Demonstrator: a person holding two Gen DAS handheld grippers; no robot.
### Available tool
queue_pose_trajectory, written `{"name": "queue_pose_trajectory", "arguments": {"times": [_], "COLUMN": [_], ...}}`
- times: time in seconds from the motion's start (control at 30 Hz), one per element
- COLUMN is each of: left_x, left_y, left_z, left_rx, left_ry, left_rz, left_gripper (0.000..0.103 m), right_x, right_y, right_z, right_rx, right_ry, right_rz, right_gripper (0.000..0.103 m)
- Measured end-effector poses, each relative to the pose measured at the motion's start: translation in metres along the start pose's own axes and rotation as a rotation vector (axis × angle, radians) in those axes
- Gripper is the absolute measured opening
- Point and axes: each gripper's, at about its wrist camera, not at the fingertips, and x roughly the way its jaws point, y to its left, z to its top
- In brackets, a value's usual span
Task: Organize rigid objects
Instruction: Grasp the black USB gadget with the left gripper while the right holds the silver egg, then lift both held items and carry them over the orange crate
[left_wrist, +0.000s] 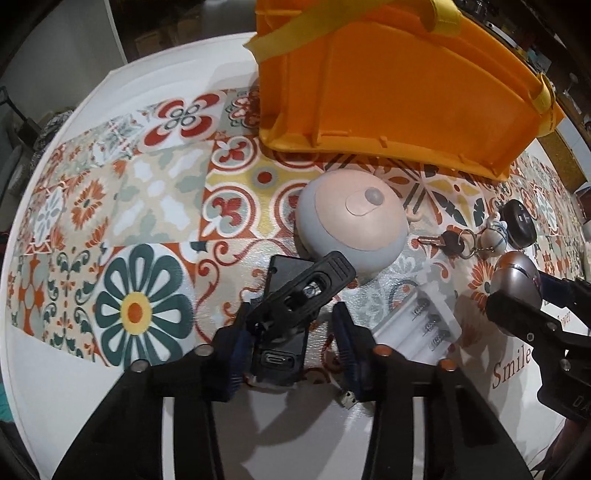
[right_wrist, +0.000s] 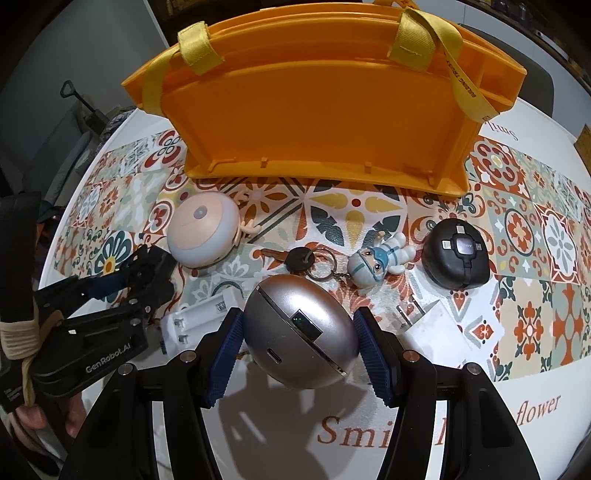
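Observation:
My left gripper (left_wrist: 291, 332) is open around a black clip-like device (left_wrist: 295, 299) with a USB port; the left pad touches it, the right pad stands apart. It lies on the patterned tablecloth. My right gripper (right_wrist: 299, 332) is shut on a silver egg-shaped device (right_wrist: 301, 328), its blue pads pressing both sides. The silver device also shows in the left wrist view (left_wrist: 515, 277). An orange basket (right_wrist: 325, 110) with yellow straps stands at the back; it also shows in the left wrist view (left_wrist: 388, 85).
A round grey-and-pink lamp (left_wrist: 352, 225), a key with a figure keychain (right_wrist: 376, 264), a black rounded gadget (right_wrist: 456, 254), a white battery holder (left_wrist: 421, 321) and a white plug adapter (right_wrist: 436, 328) lie on the cloth. A USB plug (left_wrist: 349, 398) lies near me.

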Motion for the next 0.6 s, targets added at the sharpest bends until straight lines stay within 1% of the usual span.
{"name": "queue_pose_trajectory", "arguments": {"times": [0.13,0.23,0.33,0.47,0.6], "left_x": [0.001,0.000,-0.002,-0.015,-0.027], "left_y": [-0.003,-0.002,0.001,-0.001,-0.001], "left_z": [0.001,0.000,-0.005,-0.013,-0.014], "left_rx": [0.006,0.000,0.002,0.016,0.008], "left_ry": [-0.015,-0.022,-0.026,-0.055,-0.078], "left_rz": [0.013,-0.004,-0.002,0.006,-0.003], "left_gripper": [0.031,0.030,0.030,0.030,0.029], "right_x": [0.001,0.000,-0.002,-0.005,-0.010], "right_y": [-0.001,-0.001,0.001,0.002,0.000], "right_z": [0.000,-0.001,-0.001,-0.002,-0.002], "right_rx": [0.003,0.003,-0.002,-0.011,-0.007], "right_ry": [0.001,0.001,-0.002,-0.011,-0.019], "right_rz": [-0.003,0.000,0.000,-0.004,-0.005], "right_gripper": [0.061,0.061,0.061,0.061,0.061]}}
